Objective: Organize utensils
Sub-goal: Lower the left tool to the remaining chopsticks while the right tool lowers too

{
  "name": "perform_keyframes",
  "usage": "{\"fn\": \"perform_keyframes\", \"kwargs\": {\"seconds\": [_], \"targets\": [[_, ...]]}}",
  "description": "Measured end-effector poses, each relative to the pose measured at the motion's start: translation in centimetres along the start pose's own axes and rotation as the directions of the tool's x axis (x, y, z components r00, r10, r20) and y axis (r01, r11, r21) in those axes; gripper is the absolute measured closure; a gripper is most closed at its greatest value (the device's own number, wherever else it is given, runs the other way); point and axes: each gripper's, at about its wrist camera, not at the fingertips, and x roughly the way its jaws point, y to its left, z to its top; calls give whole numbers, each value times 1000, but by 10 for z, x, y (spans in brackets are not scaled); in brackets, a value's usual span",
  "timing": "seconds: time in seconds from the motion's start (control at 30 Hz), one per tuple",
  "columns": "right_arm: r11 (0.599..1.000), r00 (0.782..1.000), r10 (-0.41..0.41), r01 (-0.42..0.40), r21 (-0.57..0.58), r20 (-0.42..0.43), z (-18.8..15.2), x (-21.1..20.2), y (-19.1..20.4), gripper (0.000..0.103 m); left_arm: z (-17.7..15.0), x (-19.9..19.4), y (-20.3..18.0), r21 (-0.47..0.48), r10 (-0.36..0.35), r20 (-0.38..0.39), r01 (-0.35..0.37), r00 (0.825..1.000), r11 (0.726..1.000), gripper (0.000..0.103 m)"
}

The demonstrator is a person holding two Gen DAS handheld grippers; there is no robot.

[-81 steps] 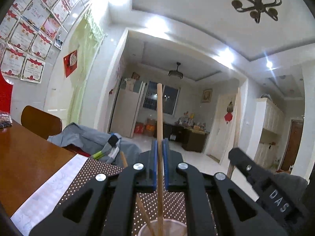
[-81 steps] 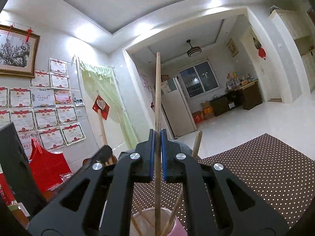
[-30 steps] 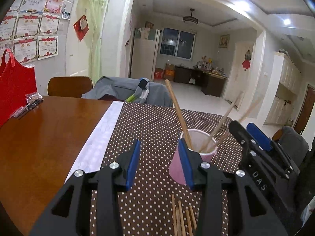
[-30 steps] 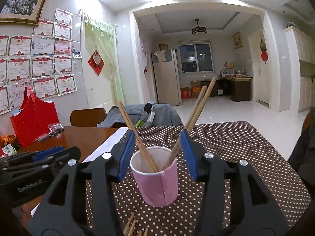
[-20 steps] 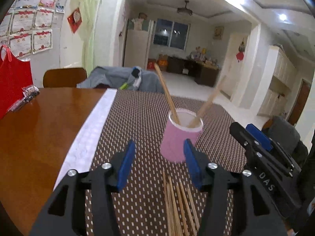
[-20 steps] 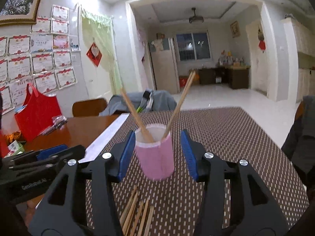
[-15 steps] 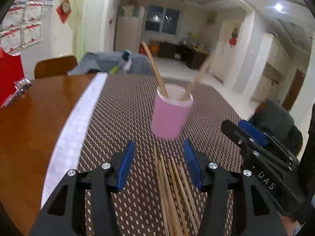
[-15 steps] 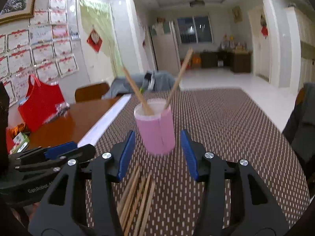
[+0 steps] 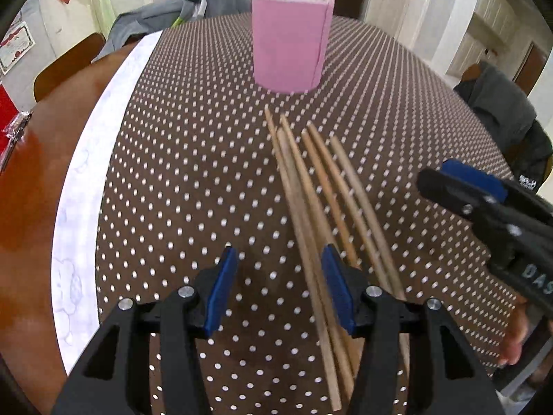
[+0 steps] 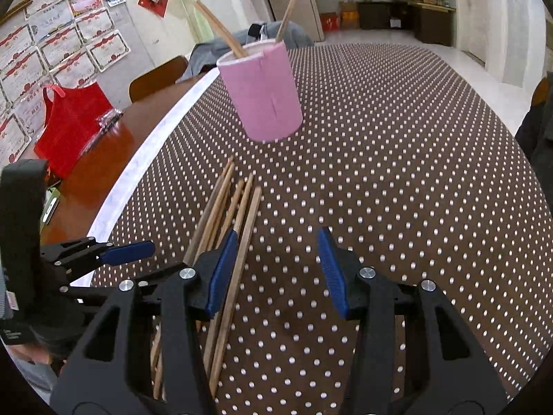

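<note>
A pink cup point(image 9: 290, 41) point(image 10: 262, 93) stands on the brown dotted mat point(image 10: 397, 155) with two wooden chopsticks point(image 10: 217, 24) leaning in it. Several loose chopsticks point(image 9: 311, 186) point(image 10: 221, 207) lie side by side on the mat in front of the cup. My left gripper point(image 9: 279, 256) is open low over them, the leftmost sticks running under the gap near its right finger. My right gripper point(image 10: 276, 242) is open too, its left finger over the bundle and the rightmost stick just inside the gap. Neither holds anything. Each gripper shows in the other's view: right gripper point(image 9: 449, 180), left gripper point(image 10: 138, 247).
The mat covers a wooden table point(image 9: 31, 180) with a white strip point(image 9: 86, 173) along the mat's left edge. A red bag point(image 10: 69, 117) sits on the far left of the table. A chair draped in grey clothing point(image 9: 155, 17) stands behind it, and a dark jacket point(image 9: 501, 110) hangs at the right.
Earlier each gripper was shut on a chopstick above the cup; both are now open. Both have tipped down and sunk towards the mat, bringing the loose chopsticks under their jaws.
</note>
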Motion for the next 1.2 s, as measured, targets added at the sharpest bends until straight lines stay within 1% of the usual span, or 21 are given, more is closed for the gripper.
{"fn": "perform_keyframes", "kwargs": {"seconds": [0.23,0.5,0.6,0.67,0.7,0.77,0.87,1.0,1.07,1.2], "targets": [[1000,999,1,-1,-15,-42,-4,5,5,55,-11,-5,15,-53,7,13,-6,1000,999,51],[1000,992,20,-22,-12,-126,-1,23,10,55,7,4,26,-78,-6,-4,6,1000,997,51],[999,988,16,-21,-28,-153,0,29,15,55,11,7,32,-96,14,-4,-14,1000,995,51],[999,985,0,-8,-46,-172,0,34,20,55,11,7,34,-102,1,-8,-2,1000,995,51],[998,984,-13,2,-56,-179,0,36,22,55,12,7,36,-108,6,-8,-6,1000,994,51],[997,982,-39,25,-76,-183,0,39,25,55,13,7,39,-114,17,-9,-18,1000,993,51],[993,980,-69,51,-103,-186,1,43,31,55,15,9,43,-120,4,-12,-6,1000,993,51],[980,974,-135,104,-169,-184,1,48,44,57,17,11,43,-117,5,-8,-6,1000,993,51],[978,972,-142,109,-179,-185,1,49,46,58,19,12,44,-124,8,-15,-9,1000,992,51],[979,970,-134,98,-178,-202,2,49,43,64,23,14,38,-103,22,-23,-24,999,994,51]]}}
